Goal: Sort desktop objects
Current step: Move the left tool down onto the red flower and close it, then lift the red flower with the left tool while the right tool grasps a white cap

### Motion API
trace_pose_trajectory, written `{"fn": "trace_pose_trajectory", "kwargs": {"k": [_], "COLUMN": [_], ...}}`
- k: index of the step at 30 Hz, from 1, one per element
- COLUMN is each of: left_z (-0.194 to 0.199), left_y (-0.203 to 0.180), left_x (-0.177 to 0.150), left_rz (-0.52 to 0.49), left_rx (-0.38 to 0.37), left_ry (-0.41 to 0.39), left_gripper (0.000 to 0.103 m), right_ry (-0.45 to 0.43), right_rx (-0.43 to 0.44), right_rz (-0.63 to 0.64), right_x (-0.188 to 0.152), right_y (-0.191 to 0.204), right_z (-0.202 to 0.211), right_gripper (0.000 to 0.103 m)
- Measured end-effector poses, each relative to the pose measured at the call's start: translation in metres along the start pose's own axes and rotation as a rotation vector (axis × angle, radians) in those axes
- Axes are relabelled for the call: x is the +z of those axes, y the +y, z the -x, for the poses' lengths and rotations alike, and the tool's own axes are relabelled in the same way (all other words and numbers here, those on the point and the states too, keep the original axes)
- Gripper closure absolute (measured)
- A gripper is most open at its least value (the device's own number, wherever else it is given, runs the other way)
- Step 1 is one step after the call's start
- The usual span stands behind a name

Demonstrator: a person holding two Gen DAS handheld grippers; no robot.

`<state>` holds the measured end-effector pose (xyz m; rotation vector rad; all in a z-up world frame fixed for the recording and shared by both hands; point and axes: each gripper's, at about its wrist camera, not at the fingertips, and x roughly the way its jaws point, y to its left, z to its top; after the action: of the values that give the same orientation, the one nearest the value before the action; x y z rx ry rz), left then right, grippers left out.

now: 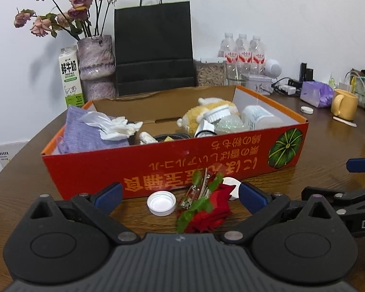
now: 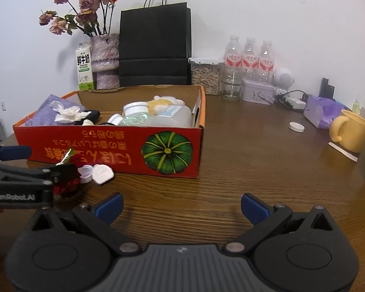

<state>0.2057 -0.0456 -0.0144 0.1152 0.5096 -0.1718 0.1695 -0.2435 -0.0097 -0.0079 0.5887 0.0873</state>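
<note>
The left gripper (image 1: 180,194) is lining up on the red rose (image 1: 206,213) lying on the table (image 2: 255,146) just near of the red box (image 1: 172,163), beside a white cap (image 1: 161,203). Its jaws are standing wide apart around the flower, seemingly not yet touching. Next it needs to close, lift and clear the box wall. The right gripper (image 2: 181,206) is waiting spread and empty.

My left gripper (image 2: 24,160) arm reads "GenRobot.AI"; the milk carton (image 1: 71,77) at the table's back edge reads "鲜牛奶".
</note>
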Motion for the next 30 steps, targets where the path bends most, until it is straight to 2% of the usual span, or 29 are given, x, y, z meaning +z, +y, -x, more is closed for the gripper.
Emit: {"fn": "trace_pose_trajectory", "kwargs": {"k": [4,7,10,13,15,19,23,30], "left_z": [-0.005,-0.006,-0.007,-0.009,-0.009,-0.008,-0.004,0.003], "left_y": [-0.001,-0.001,0.001,0.002,0.002,0.000,-0.001,0.011], "left_x": [0.000,0.000,0.000,0.000,0.000,-0.001,-0.001,0.001], "left_rz": [0.011,0.012,0.023,0.034,0.036,0.035,0.031,0.050], "left_rx": [0.001,-0.010,0.000,0.000,-0.008,-0.033,-0.048,-0.057], "left_ry": [0.013,0.014,0.026,0.036,0.041,0.045,0.028,0.010], "left_gripper": [0.000,0.007,0.010,0.025,0.030,0.062,0.066,0.067], "right_ry": [0.017,0.036,0.045,0.070,0.088,0.094,0.094,0.065], "right_rx": [0.010,0.024,0.033,0.030,0.030,0.020,0.006,-0.014], "right_rz": [-0.002,-0.005,-0.016,-0.031,-0.040,-0.032,-0.022,0.015], "right_x": [-0.002,-0.002,-0.002,-0.003,-0.003,-0.004,-0.004,-0.002], "right_y": [-0.001,-0.001,-0.003,-0.004,-0.005,-0.004,-0.002,0.009], "right_z": [-0.006,-0.011,-0.013,-0.017,-0.020,-0.021,-0.021,-0.017], "right_gripper": [0.000,0.000,0.000,0.000,0.000,0.000,0.000,0.000]}}
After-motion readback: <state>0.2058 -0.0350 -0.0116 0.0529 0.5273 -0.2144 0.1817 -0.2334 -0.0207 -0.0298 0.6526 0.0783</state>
